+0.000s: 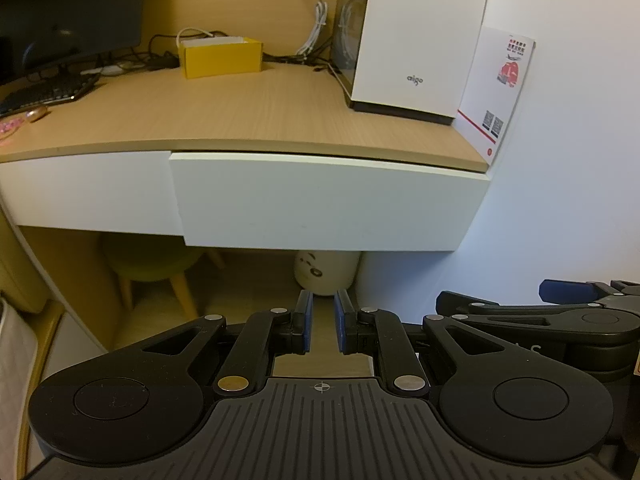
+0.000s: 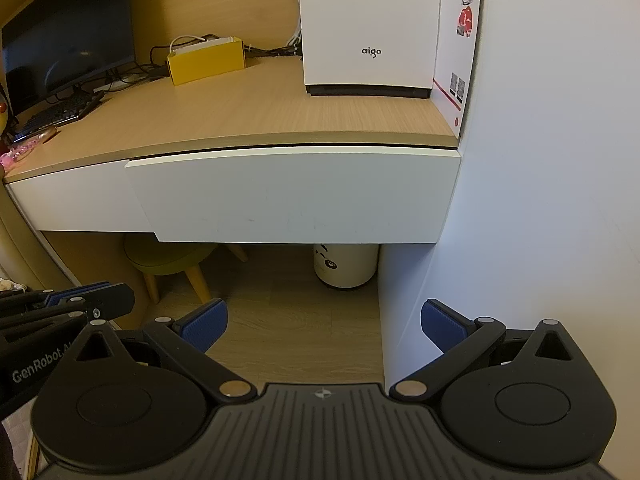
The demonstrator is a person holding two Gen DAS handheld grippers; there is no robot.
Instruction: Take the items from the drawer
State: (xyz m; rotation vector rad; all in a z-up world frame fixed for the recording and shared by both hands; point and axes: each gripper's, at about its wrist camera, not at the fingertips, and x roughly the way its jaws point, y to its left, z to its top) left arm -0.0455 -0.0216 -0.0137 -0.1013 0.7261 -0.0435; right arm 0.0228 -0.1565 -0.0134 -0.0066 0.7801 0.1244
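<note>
The white right-hand drawer (image 1: 320, 200) (image 2: 296, 196) under the wooden desk top stands slightly further out than the drawer front to its left (image 1: 88, 192). A thin dark slit shows along its top, and its inside is hidden. My left gripper (image 1: 323, 300) hovers below and in front of the drawer, its blue pads almost together with nothing between them. My right gripper (image 2: 324, 316) is beside it to the right, open wide and empty, well short of the drawer front. No drawer items are visible.
On the desk (image 2: 260, 112) stand a white aigo case (image 2: 368, 28), a yellow box (image 2: 206, 60), a monitor (image 2: 68, 28) and a keyboard (image 2: 56, 114). A white wall (image 2: 540, 200) closes the right side. Under the desk are a green stool (image 2: 168, 258) and a white bin (image 2: 346, 266).
</note>
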